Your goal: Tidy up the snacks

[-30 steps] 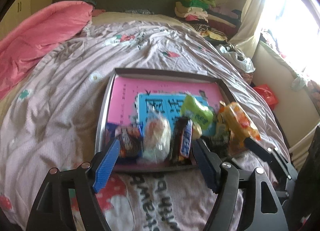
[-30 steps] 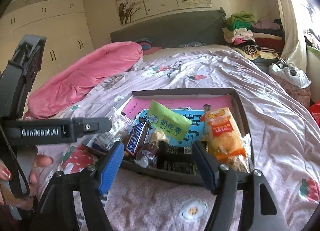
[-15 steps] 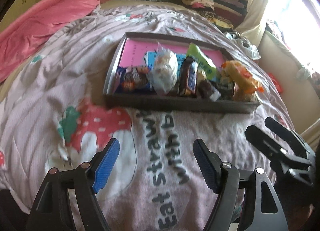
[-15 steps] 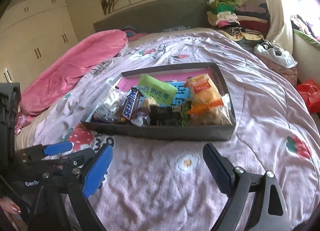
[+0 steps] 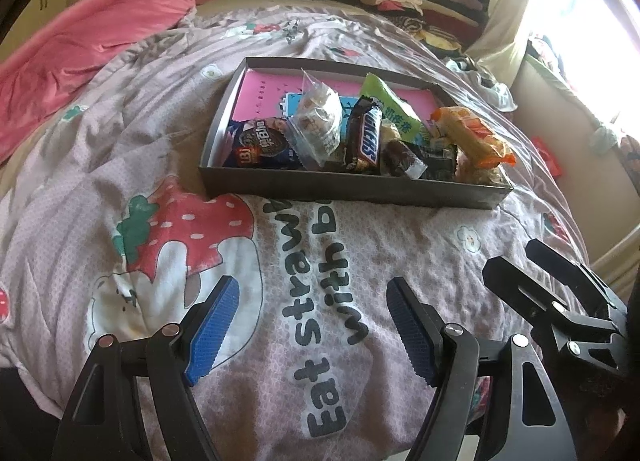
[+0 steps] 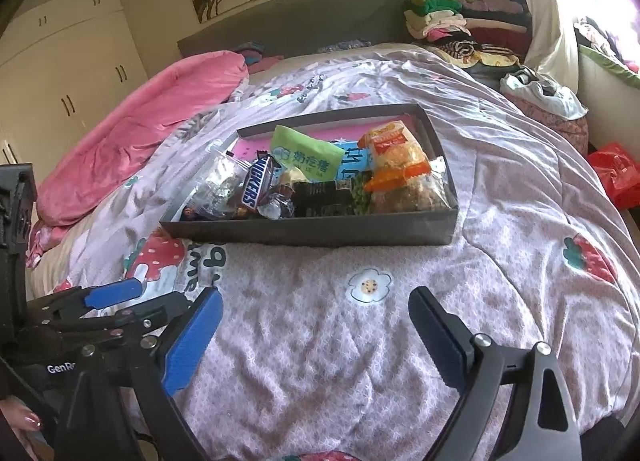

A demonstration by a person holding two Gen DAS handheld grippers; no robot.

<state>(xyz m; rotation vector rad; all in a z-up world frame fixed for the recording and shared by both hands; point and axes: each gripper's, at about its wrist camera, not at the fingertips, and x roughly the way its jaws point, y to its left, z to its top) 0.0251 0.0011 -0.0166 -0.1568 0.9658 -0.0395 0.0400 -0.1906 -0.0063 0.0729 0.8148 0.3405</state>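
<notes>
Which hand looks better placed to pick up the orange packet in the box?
Probably right: the orange packet lies at the box's right end, more directly ahead of the empty, opening right tongs.

i see a dark shallow tray (image 5: 340, 185) on the bed, its near end crowded with snacks: snickers bar (image 5: 366, 137), green packet (image 5: 394, 109), orange pack (image 5: 472, 137).
</notes>
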